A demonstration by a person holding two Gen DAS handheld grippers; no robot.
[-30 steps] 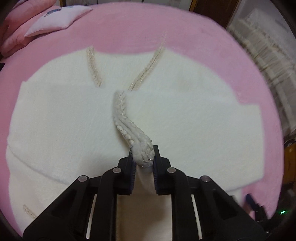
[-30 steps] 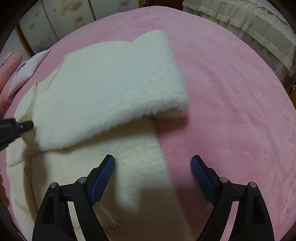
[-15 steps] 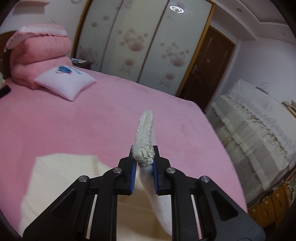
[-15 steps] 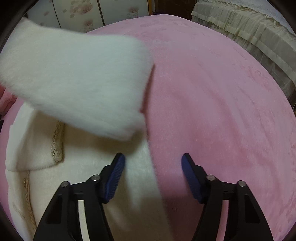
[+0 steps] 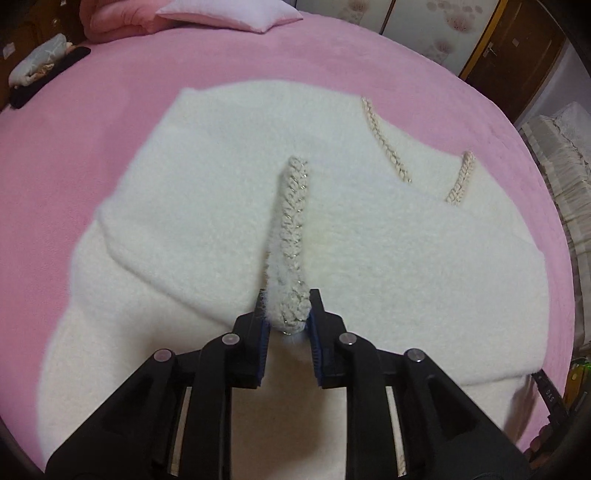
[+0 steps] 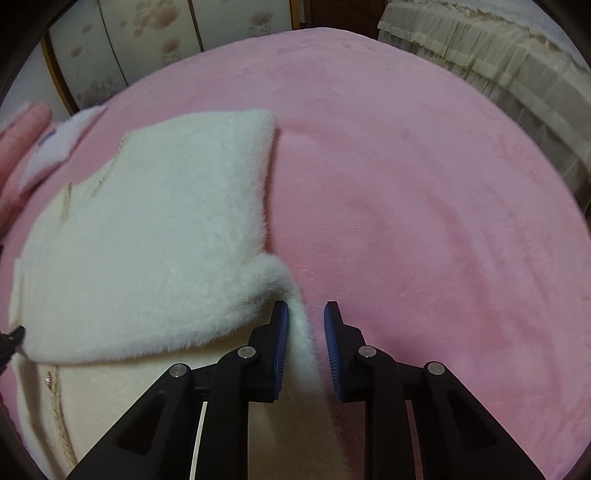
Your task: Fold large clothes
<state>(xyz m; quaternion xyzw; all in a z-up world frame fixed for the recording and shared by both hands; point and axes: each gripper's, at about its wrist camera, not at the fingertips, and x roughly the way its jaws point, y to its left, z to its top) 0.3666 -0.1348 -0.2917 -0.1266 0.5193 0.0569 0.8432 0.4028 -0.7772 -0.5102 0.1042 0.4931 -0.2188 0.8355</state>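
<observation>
A white fluffy garment (image 5: 221, 206) lies spread on the pink bed (image 5: 110, 92), with one panel folded over its body. My left gripper (image 5: 289, 299) grips the garment's braided trim (image 5: 293, 206), which stands up from between its pads; its jaws are opening. In the right wrist view the folded panel (image 6: 155, 229) covers the garment's left part. My right gripper (image 6: 306, 308) straddles the garment's right edge (image 6: 301, 332). Its jaws are closing; the left pad touches the fabric and a gap shows at the right pad. The left gripper's tip (image 6: 9, 339) pokes in at the left border.
A pale pillow (image 5: 229, 14) and dark items (image 5: 40, 70) lie at the far side of the bed. Flowered wardrobe doors (image 6: 147, 44) stand behind. A second bed with a cream frilled cover (image 6: 498, 66) stands to the right. Bare pink blanket (image 6: 406, 184) stretches right of the garment.
The left gripper lifted the trimmed edge, swung across and came back down over the garment. The folded panel has landed flat. The right gripper's jaws narrowed around the garment's right edge.
</observation>
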